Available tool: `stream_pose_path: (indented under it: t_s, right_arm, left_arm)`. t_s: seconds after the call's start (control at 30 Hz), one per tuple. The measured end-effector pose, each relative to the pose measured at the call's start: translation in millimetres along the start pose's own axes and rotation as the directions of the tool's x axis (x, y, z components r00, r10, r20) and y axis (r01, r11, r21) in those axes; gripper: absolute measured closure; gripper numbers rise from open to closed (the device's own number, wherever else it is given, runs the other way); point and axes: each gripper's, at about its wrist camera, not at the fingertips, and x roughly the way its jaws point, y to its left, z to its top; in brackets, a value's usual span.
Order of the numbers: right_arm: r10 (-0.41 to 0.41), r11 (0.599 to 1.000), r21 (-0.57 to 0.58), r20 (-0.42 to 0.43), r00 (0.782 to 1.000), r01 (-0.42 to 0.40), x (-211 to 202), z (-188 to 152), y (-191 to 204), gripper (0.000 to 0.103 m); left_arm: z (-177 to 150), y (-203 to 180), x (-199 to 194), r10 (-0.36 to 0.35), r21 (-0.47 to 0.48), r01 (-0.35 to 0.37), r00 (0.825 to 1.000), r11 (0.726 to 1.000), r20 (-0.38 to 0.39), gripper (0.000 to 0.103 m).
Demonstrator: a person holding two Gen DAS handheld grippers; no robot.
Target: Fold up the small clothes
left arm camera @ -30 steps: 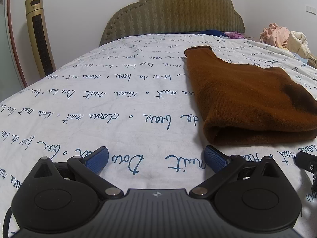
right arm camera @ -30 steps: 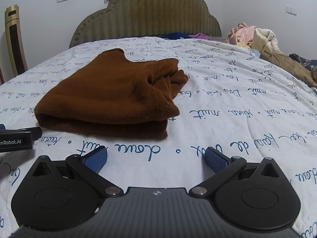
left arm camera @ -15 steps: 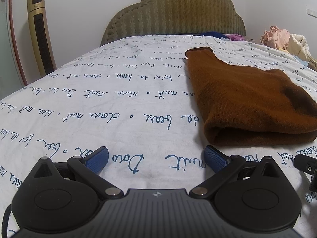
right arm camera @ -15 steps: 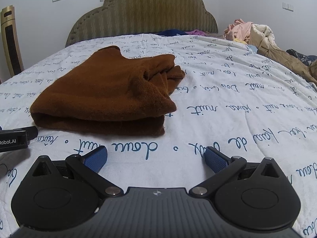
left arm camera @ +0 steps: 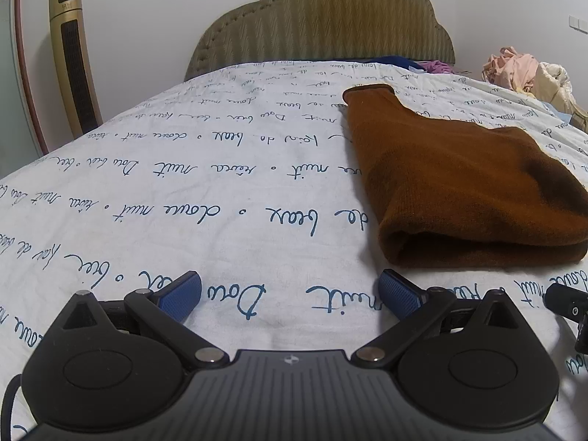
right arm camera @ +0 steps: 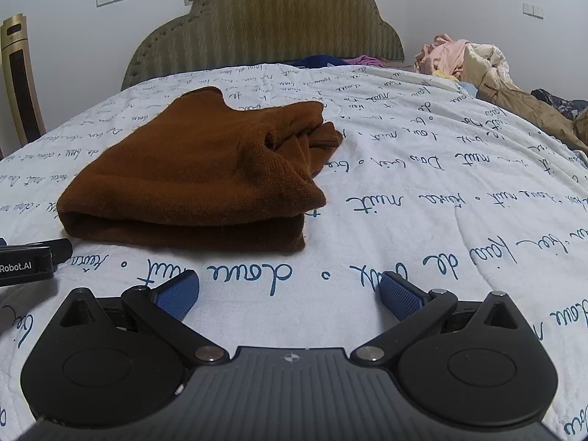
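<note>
A brown knit garment (left arm camera: 452, 187) lies folded in layers on the white bedspread with blue script (left arm camera: 183, 183). In the right wrist view it (right arm camera: 205, 172) sits ahead and to the left. My left gripper (left arm camera: 290, 294) is open and empty, low over the bedspread, with the garment's near fold just ahead of its right finger. My right gripper (right arm camera: 290, 292) is open and empty, a short way in front of the garment's near edge. Part of the left gripper (right arm camera: 25, 264) shows at the left edge of the right wrist view.
A padded olive headboard (left arm camera: 323, 22) stands at the far end of the bed. A gold tower fan (left arm camera: 75, 62) stands at the left wall. A pile of pink and beige clothes (right arm camera: 466, 62) lies at the bed's far right.
Both grippers have shifted slightly, and the garment looks a little lower and nearer in the right wrist view. The garment itself has not moved. Both grippers stay open.
</note>
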Motion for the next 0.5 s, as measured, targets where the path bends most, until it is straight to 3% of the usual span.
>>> stream_pose_path:
  t_s: [0.5]
  right_arm:
    - [-0.021, 1.0, -0.019, 0.003, 1.0, 0.021, -0.4, -0.1, 3.9, 0.0]
  left_arm:
    - [-0.3, 0.4, -0.1, 0.0, -0.001, 0.0, 1.0, 1.0, -0.003, 0.0]
